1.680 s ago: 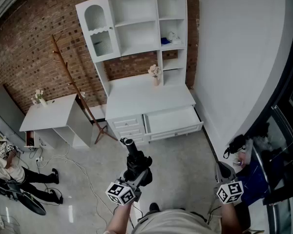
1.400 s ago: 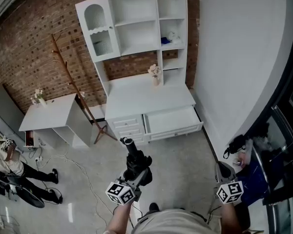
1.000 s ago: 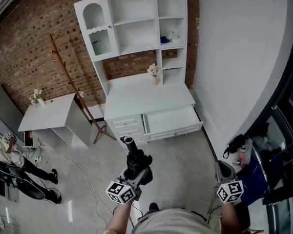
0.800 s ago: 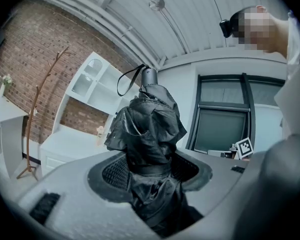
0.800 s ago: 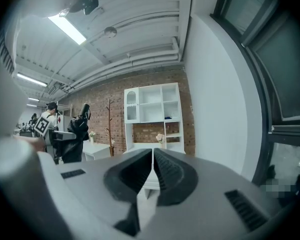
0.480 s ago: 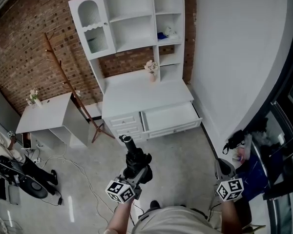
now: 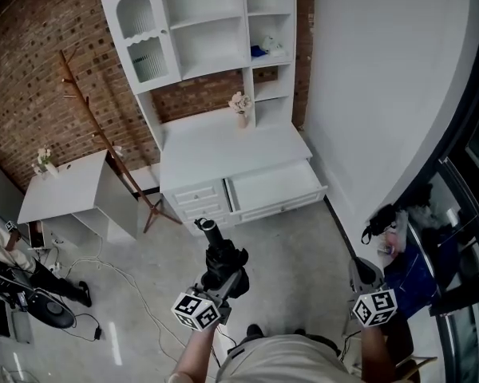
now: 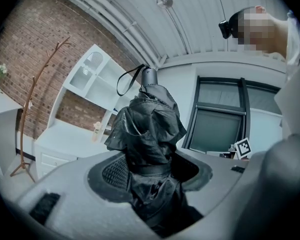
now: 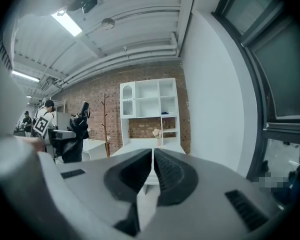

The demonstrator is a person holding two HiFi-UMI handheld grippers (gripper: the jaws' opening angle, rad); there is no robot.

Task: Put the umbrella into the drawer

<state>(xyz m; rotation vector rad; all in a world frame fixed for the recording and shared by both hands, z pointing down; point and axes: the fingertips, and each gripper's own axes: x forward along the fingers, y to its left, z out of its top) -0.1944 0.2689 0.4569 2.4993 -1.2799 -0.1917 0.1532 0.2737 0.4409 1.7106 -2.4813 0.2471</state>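
A: Left claw (image 8: 151,170), state?

B: Clamped on the umbrella (image 8: 149,126). It's black and folded, with the fabric bunched between both pads. The grey end cap and strap loop are at the far tip, pointing away from the claw.

A: Right claw (image 9: 153,160)?

B: Clenched with nothing in it. The pads are together with only a thin slit between them. In the head view it sits low at the right, beside the person's body.

A: Where's the umbrella relative to the target?

B: In the head view it's out over the grey floor (image 7: 295,246), in front of the white desk (image 7: 223,146) and well apart from it. It isn't in the drawer (image 7: 273,183) yet.

A: Drawer status?

B: It's the wide right-hand one, pulled open, and I can't see anything inside it. The small drawers to its left are closed.

A: Anything else?

B: A white shelf unit (image 7: 199,22) stands on the desk against the brick wall. There's a small vase of flowers (image 7: 239,106) on the desk top, and a wooden coat rack (image 7: 104,138) leans to the left. A smaller white desk (image 7: 60,194) is further left, with cables on the floor nearby. A person (image 7: 0,246) is partly visible at the left edge.
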